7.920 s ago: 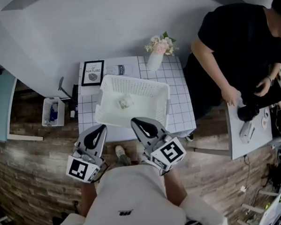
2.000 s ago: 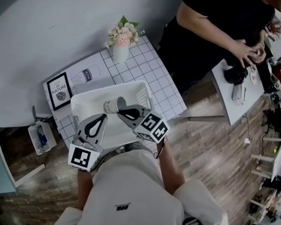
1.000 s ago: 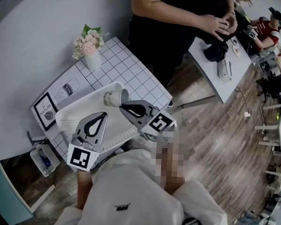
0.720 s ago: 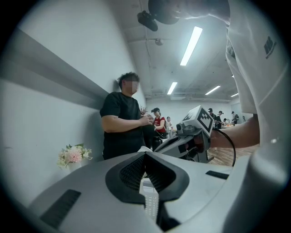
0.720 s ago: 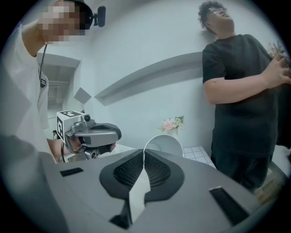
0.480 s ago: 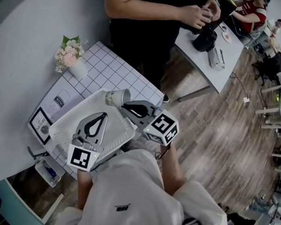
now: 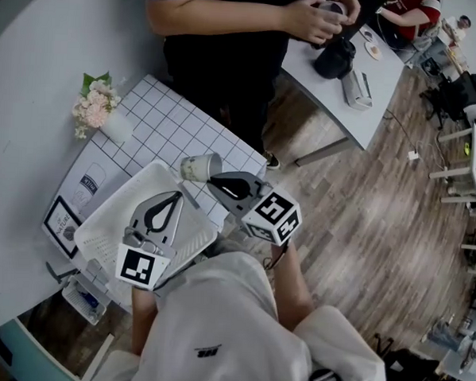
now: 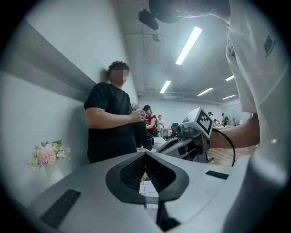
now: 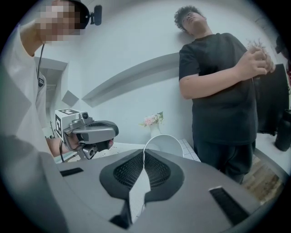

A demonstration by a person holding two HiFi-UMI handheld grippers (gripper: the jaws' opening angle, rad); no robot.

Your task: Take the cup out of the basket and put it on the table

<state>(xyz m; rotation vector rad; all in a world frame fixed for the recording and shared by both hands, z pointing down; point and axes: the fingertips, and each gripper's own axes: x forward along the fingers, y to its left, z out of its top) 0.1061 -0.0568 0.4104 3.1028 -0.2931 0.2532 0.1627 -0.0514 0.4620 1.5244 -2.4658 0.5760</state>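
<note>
Right gripper (image 7: 212, 177) has its jaws clamped on the cup's (image 7: 198, 167) wall, near the rim. The cup lies sideways off the jaw tips, mouth facing back at the gripper (image 9: 144, 152); its round white rim (image 9: 166, 142) shows just past the tips. The cup is by the basket's (image 7: 101, 218) far corner, over the tiled table (image 7: 171, 126). Left gripper (image 7: 174, 197) is over the basket, jaws together, nothing between them (image 8: 145, 154), apart from the cup. Flowers (image 7: 92, 105) stand at the table's far side.

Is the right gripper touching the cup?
Touching. The right gripper pinches the cup by its thin wall; the right gripper view shows the jaws shut on it.
</note>
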